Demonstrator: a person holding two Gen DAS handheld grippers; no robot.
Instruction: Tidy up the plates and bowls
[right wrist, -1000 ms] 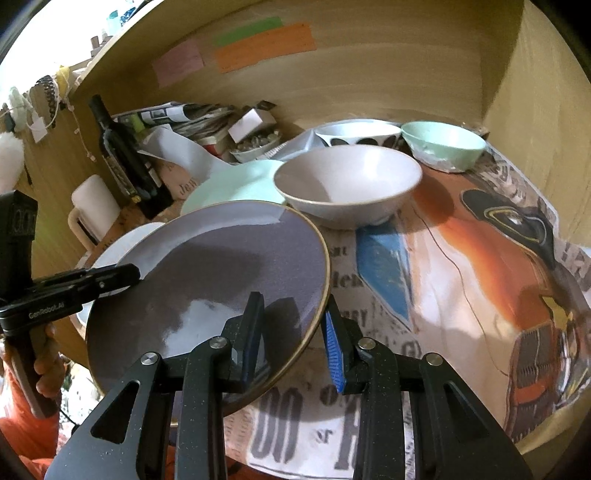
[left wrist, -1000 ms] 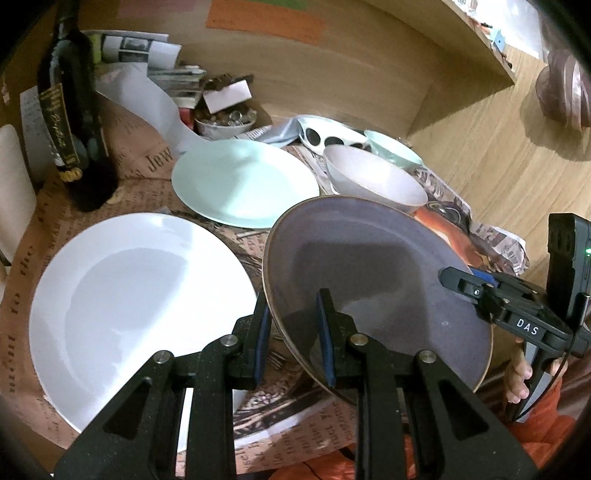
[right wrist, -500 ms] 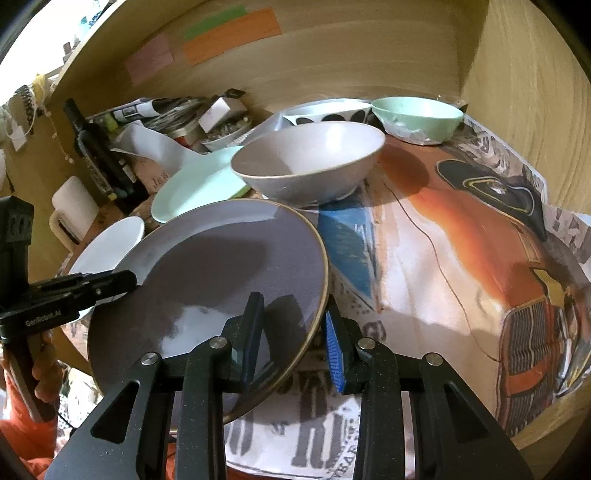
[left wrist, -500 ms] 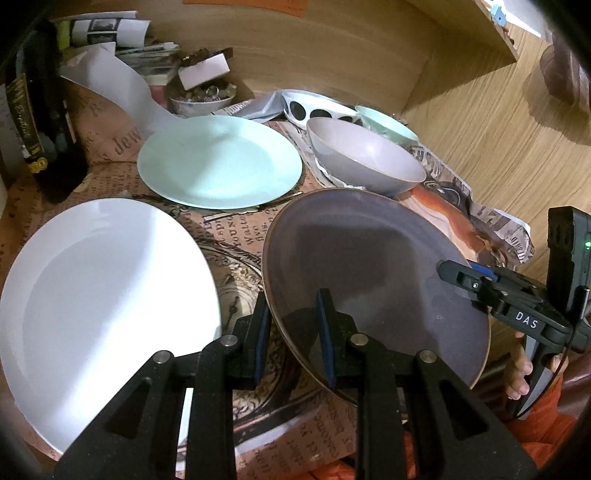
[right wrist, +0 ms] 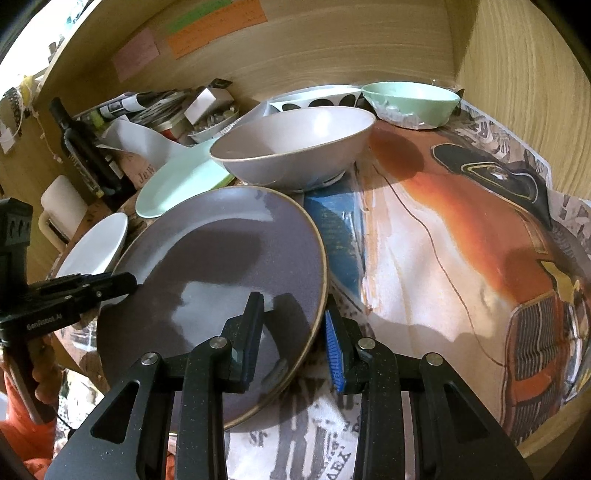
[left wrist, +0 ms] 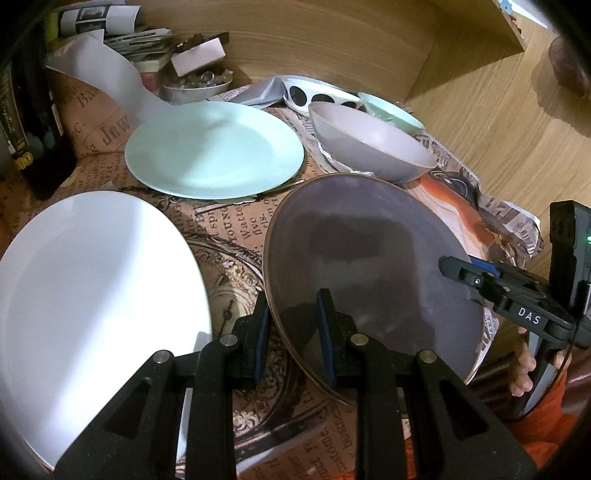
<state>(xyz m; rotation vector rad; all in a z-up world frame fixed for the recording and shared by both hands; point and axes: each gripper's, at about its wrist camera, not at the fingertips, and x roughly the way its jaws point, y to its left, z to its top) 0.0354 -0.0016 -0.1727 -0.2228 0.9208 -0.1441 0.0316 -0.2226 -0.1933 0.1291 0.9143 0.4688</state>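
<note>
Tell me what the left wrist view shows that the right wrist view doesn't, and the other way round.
Only the left wrist view shows the white plate nearly whole and the full face of the green plate. Only the right wrist view shows the green bowl clearly, the coloured notes on the wall and the bare newspaper at right. Both show the grey plate clamped at opposite rims by the left tool and right tool, and the beige bowl.
</note>
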